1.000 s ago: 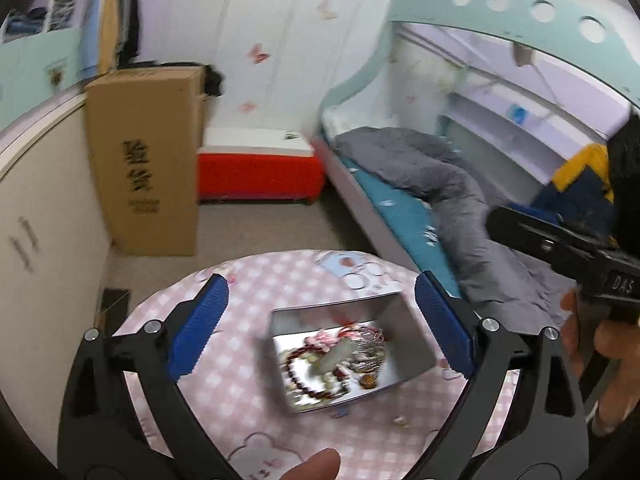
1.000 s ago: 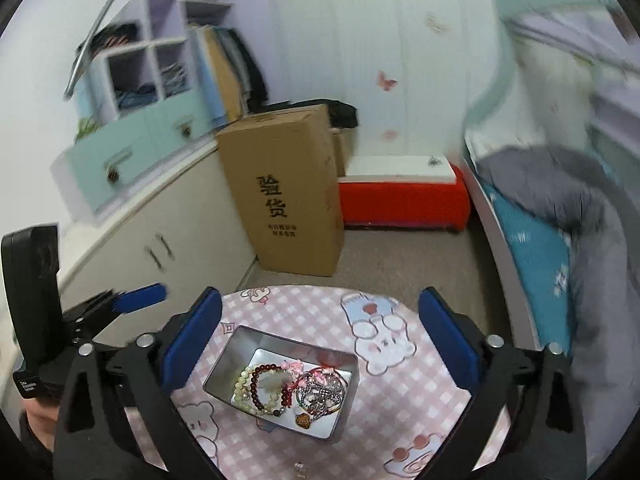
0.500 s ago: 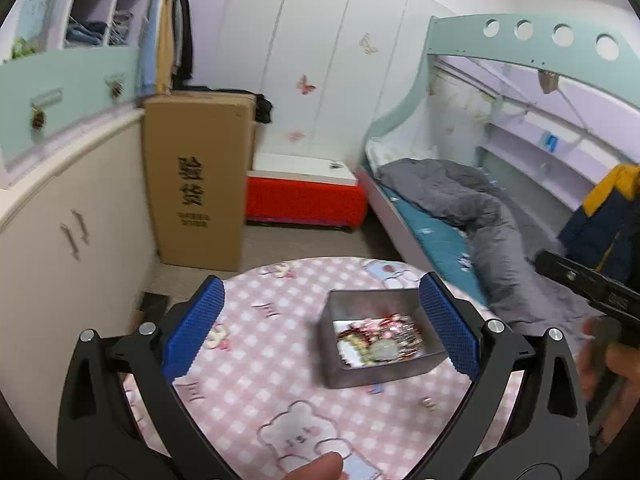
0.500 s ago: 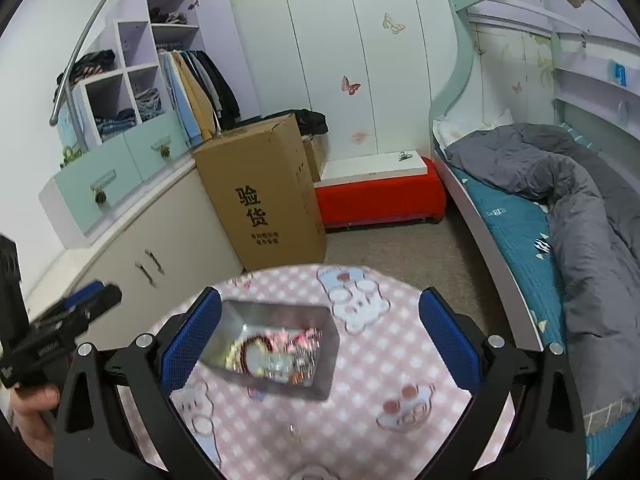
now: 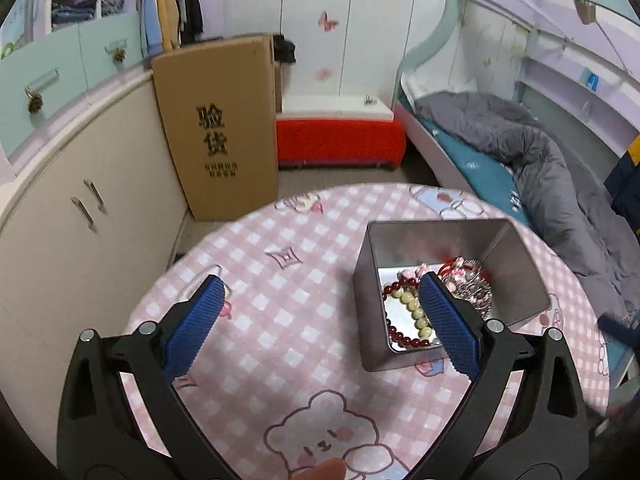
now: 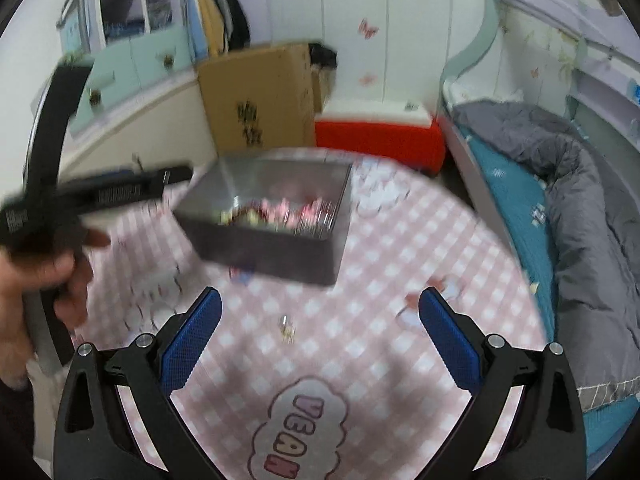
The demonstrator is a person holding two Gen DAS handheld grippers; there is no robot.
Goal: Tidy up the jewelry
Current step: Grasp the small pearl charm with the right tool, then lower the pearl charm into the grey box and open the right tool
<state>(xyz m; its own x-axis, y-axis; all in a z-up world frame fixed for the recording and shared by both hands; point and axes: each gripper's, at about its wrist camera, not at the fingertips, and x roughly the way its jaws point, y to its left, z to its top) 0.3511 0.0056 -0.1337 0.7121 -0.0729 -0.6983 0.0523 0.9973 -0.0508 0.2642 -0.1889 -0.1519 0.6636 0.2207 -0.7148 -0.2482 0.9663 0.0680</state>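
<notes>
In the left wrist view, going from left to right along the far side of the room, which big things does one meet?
Cream cabinet with two handles → tall brown cardboard box with black printed characters → low red bench with a white top → bed with a crumpled grey blanket.

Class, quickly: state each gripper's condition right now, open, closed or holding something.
Left gripper: open, jaws spread wide, holding nothing.
Right gripper: open, jaws spread wide, holding nothing.

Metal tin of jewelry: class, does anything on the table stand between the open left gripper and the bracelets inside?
Only the metal tin's own near wall does. The left gripper is open above the pink checked tablecloth, and the beaded bracelets lie uncovered, reachable from above.
</notes>
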